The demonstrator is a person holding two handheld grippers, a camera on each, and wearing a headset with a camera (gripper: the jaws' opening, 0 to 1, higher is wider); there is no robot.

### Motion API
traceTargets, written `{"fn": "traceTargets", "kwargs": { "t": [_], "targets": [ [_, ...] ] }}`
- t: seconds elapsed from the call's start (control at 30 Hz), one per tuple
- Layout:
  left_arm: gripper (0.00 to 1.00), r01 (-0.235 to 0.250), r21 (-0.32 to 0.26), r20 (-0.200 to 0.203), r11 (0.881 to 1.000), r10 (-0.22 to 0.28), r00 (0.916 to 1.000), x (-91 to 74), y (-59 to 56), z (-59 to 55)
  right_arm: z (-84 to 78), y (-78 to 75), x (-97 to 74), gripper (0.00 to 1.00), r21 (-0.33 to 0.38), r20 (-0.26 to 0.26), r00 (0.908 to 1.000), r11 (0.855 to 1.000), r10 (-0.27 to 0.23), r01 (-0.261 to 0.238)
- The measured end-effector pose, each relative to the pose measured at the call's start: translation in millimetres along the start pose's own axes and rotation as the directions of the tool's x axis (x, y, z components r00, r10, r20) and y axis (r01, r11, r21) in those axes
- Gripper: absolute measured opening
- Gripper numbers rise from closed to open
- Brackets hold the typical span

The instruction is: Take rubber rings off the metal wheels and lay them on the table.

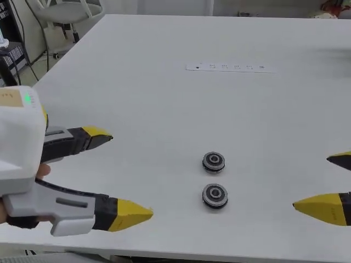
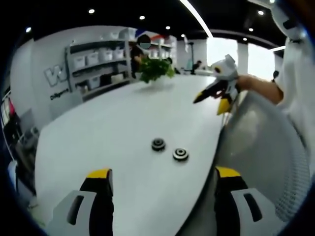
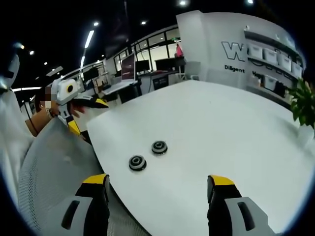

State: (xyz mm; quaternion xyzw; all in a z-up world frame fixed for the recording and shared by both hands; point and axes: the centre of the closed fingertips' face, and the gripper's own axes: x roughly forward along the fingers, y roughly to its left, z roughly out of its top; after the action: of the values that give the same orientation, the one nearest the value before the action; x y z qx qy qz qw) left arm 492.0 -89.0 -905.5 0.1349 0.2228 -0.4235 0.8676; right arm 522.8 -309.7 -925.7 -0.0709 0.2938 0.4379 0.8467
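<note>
- Head view: you see the white counter (image 1: 164, 82) with two metal wheels lying flat near its front edge, the far wheel (image 1: 214, 161) just beyond the near wheel (image 1: 215, 195), apart from each other. Each wheel carries a dark rubber ring (image 1: 204, 198) round its rim. Your left gripper (image 1: 131, 175) hovers at the left with its yellow-tipped fingers (image 1: 131, 212) spread wide and nothing between them. Your right gripper (image 1: 311, 182) enters at the right edge, equally wide and empty. Both stand well apart from the wheels. A flat white socket strip (image 1: 230, 67) lies farther back, and a chair (image 1: 66, 13) stands past the far left corner.
- Left gripper view: your own fingers (image 2: 98, 179) rise wide apart from the bottom and grip nothing. The far wheel (image 2: 158, 144) and near wheel (image 2: 180, 154) sit ahead on the counter (image 2: 113, 113), close to its edge. Your right gripper (image 2: 209, 104) is held beyond them, above that edge. A plant (image 2: 155, 69) and shelving (image 2: 98, 64) stand behind.
- Right gripper view: your own fingers (image 3: 96, 187) are likewise wide apart and empty. The near wheel (image 3: 137, 162) and far wheel (image 3: 159, 147) lie ahead by the edge of the counter (image 3: 221, 123). Your left gripper (image 3: 88, 115) is held beyond them, off that edge.
</note>
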Motion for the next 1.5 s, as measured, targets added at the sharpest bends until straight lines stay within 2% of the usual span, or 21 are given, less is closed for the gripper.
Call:
{"fn": "traceTargets", "kwargs": {
  "t": [0.13, 0.37, 0.53, 0.67, 0.87, 1.0, 1.17, 1.33, 1.43, 1.5],
  "targets": [
    [0.86, 0.01, 0.009, 0.035, 1.0, -0.01, 0.9993, -2.4, 1.9, 13.4, 14.2, -1.1, 1.1, 0.81, -0.023, 0.022, 0.9997, 1.0, 0.005, -0.005],
    [0.85, 0.016, 0.03, 0.087, 0.999, -0.018, 0.996, -5.4, 7.8, 35.1, 33.2, -3.3, 2.7, 0.81, -0.095, 0.015, 0.9997, 0.995, 0.02, -0.018],
    [0.85, 0.039, 0.052, 0.151, 0.998, -0.046, 0.9875, -6.1, 9.7, 58.3, 49.8, -4.5, 3.0, 0.81, -0.146, 0.012, 0.9995, 0.989, 0.029, -0.027],
    [0.83, 0.058, 0.091, 0.185, 0.994, -0.074, 0.98, -3.4, 10.0, 76.8, 67.8, -0.5, 4.5, 0.81, -0.18, 0.034, 0.9981, 0.983, 0.051, -0.044],
    [0.82, 0.073, 0.156, 0.205, 0.985, -0.104, 0.9732, 3.3, 11.0, 97.6, 88.9, 8.9, 11.0, 0.81, -0.227, 0.054, 0.9946, 0.971, 0.088, -0.074],
    [0.8, 0.088, 0.212, 0.216, 0.973, -0.134, 0.9671, 13.4, 12.7, 112.2, 105.1, 15.3, 16.8, 0.8, -0.245, 0.081, 0.9896, 0.965, 0.118, -0.095],
    [0.78, 0.103, 0.233, 0.231, 0.967, -0.158, 0.96, 28.4, 15.9, 128.2, 123.2, 28.1, 26.5, 0.78, -0.269, 0.106, 0.9803, 0.954, 0.166, -0.133],
    [0.76, 0.108, 0.227, 0.267, 0.968, -0.169, 0.9489, 46.0, 19.5, 138.4, 125.6, 30.6, 39.5, 0.75, -0.259, 0.115, 0.9701, 0.949, 0.213, -0.178],
    [0.74, 0.116, 0.211, 0.271, 0.971, -0.173, 0.9469, 59.2, 20.4, 132.3, 120.9, 32.3, 47.0, 0.73, -0.239, 0.12, 0.9649, 0.95, 0.234, -0.201],
    [0.72, 0.119, 0.202, 0.261, 0.972, -0.171, 0.95, 68.2, 23.1, 125.1, 114.3, 33.6, 52.2, 0.72, -0.227, 0.113, 0.9618, 0.949, 0.249, -0.219]
  ]
}}
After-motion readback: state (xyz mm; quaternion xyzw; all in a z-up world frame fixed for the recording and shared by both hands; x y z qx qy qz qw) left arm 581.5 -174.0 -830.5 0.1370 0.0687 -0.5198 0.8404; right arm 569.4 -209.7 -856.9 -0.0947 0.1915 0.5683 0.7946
